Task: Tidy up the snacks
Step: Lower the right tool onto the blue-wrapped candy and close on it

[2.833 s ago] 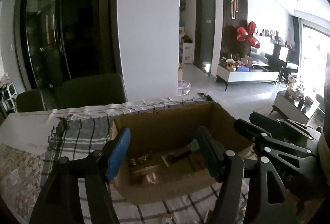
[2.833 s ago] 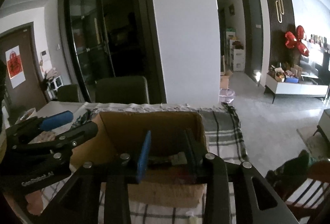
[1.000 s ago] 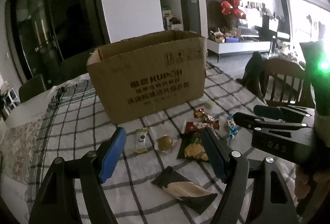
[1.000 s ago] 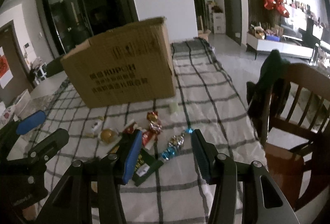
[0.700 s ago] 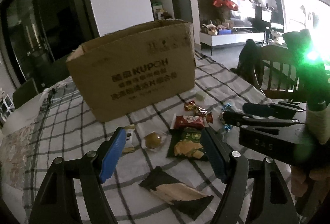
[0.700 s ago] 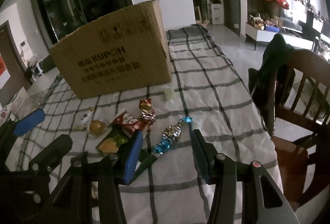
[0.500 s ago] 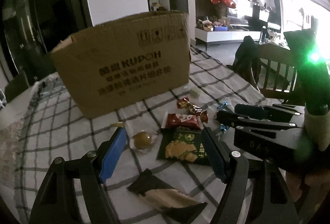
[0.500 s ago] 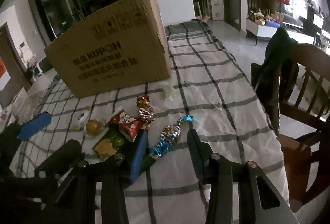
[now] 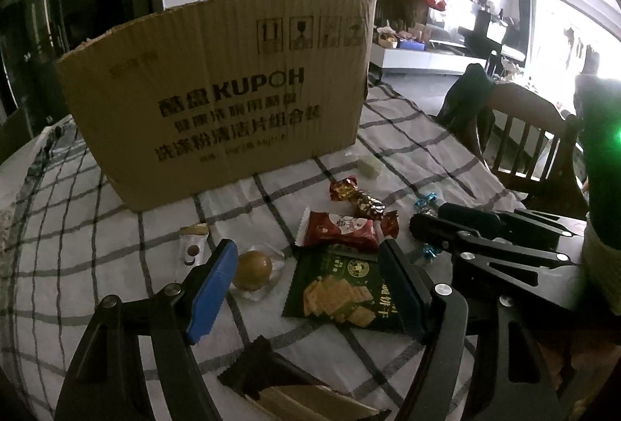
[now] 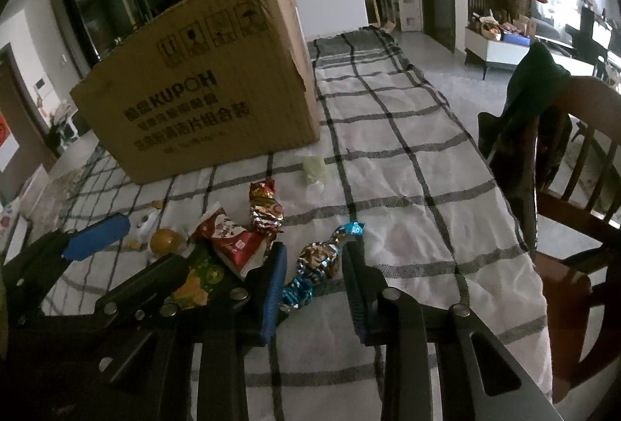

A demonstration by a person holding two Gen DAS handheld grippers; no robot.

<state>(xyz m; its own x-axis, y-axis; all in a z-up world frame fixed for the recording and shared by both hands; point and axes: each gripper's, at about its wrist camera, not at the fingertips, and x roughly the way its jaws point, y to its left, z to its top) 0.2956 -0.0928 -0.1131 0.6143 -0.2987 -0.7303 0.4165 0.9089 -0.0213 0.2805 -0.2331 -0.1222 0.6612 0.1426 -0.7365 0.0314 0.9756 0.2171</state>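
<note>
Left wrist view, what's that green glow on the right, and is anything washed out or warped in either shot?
Left wrist view: a green light flares at the right edge, the window is blown out, and the cardboard box bulges from fisheye. Right wrist view: dim and even, with no glare; the checked tablecloth lines curve.

**Snacks in front of the box**

A blue and silver candy lies flat between the right fingers, which have just been closing in on it. A green cracker packet lies flat between the left fingers. Past it lie a red packet and a red and gold candy. A round brown sweet in clear wrap sits just by the left blue finger. A big brown cardboard box stands upright behind them all.
</note>
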